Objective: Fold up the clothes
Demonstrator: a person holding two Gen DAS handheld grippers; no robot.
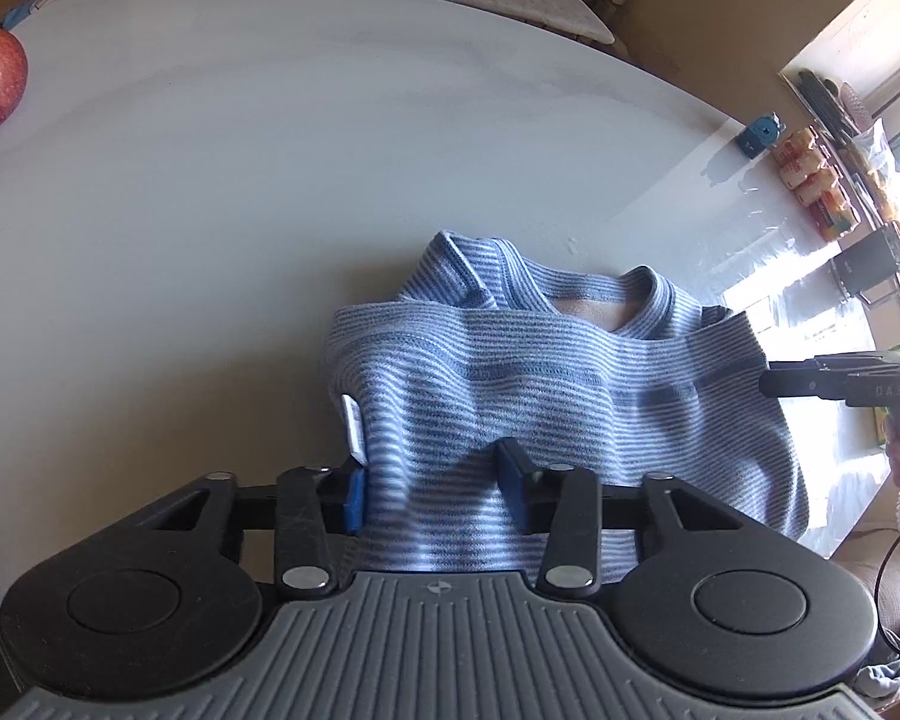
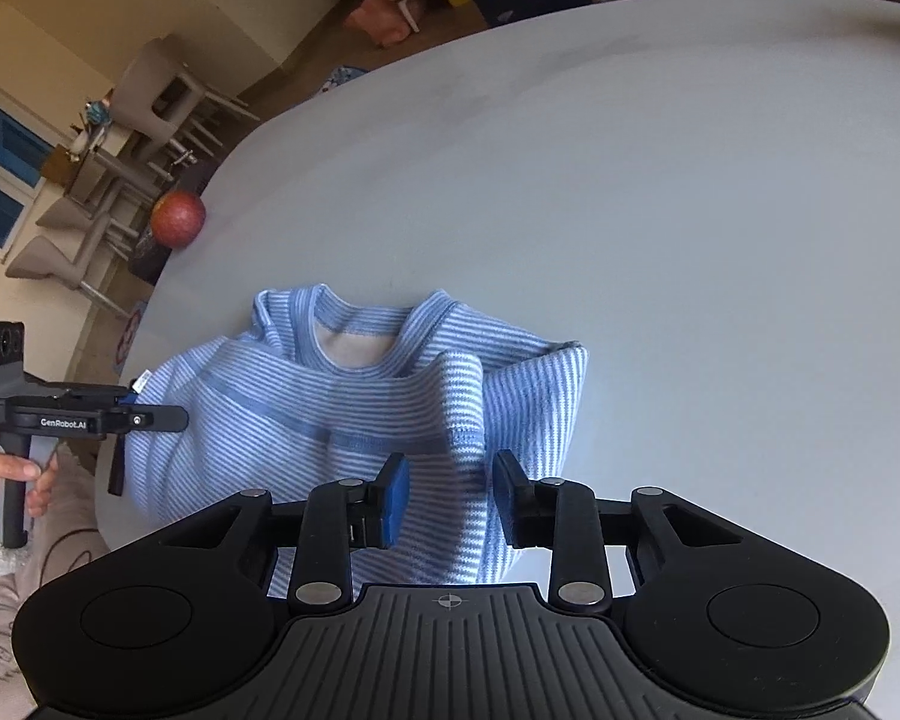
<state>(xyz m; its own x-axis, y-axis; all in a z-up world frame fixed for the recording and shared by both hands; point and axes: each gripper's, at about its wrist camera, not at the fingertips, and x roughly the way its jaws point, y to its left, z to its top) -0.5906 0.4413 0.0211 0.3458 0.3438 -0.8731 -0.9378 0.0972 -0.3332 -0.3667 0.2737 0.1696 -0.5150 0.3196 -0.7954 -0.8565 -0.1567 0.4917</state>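
Both grippers clamp the striped shirt (image 1: 510,384): left gripper (image 1: 432,480), right gripper (image 2: 450,492); apple (image 2: 177,218) sits well apart on the surface (image 2: 690,210).

A pale round worktop (image 1: 270,150) is lit by sunlight. Grey chairs (image 2: 150,96) are seen by beige walls (image 2: 60,18).

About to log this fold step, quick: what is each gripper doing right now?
Left gripper: jaws partly apart, striped shirt between them; a firm grip cannot be told.
Right gripper: same, jaws astride a shirt fold.
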